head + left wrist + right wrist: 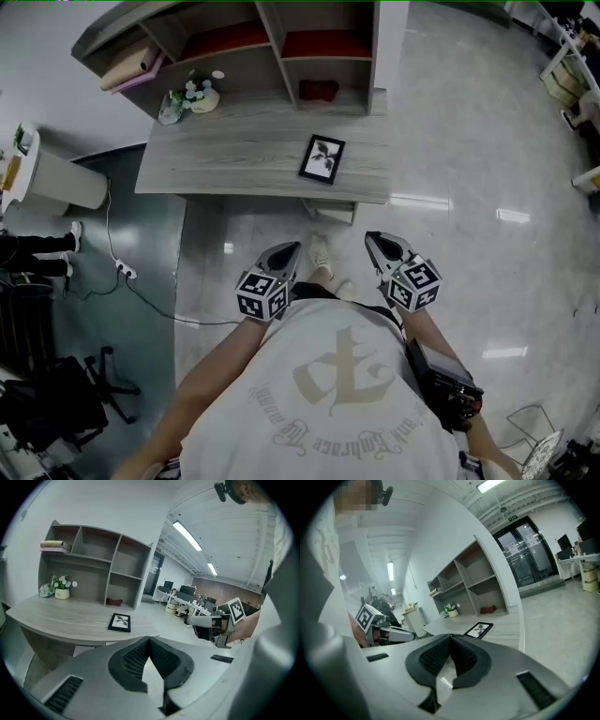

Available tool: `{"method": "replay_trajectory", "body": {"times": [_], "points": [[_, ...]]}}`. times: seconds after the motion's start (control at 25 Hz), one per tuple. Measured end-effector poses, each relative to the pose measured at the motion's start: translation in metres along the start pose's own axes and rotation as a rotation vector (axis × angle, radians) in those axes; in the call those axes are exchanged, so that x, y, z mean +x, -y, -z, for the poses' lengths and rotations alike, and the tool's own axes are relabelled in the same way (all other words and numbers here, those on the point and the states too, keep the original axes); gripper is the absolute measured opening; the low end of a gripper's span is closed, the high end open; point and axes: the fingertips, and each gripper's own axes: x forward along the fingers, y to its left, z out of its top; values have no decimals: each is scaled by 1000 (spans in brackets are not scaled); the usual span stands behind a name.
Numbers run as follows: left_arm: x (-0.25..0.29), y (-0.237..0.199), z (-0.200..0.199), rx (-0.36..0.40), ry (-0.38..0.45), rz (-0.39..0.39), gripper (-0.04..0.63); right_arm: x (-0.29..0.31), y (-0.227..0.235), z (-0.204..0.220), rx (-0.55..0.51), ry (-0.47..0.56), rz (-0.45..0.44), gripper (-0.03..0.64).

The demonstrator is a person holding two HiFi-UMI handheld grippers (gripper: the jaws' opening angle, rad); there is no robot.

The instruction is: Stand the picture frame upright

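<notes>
A black picture frame [322, 158] with a plant print lies flat on the grey wooden desk [234, 159], near its front right edge. It also shows in the left gripper view as the picture frame [120, 622] and in the right gripper view as the picture frame [478, 630]. My left gripper [293, 247] and right gripper [371, 238] are held close to the person's chest, well short of the desk, both shut with nothing between the jaws. The left gripper [149, 641] and the right gripper [450, 638] point towards the desk.
A shelf unit [272, 47] stands at the desk's back with a small flower pot [199, 97], a red object [319, 90] and a roll [131, 66]. A white bin [56, 178] and a cable [141, 291] sit at the left. Glossy floor lies between me and the desk.
</notes>
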Motion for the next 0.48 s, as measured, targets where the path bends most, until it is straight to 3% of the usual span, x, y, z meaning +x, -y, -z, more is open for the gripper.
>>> {"method": "replay_trajectory", "body": {"times": [0.48], "points": [[-9, -21, -3, -36, 19, -55, 3, 25, -1, -4, -5, -33, -35, 5]]}}
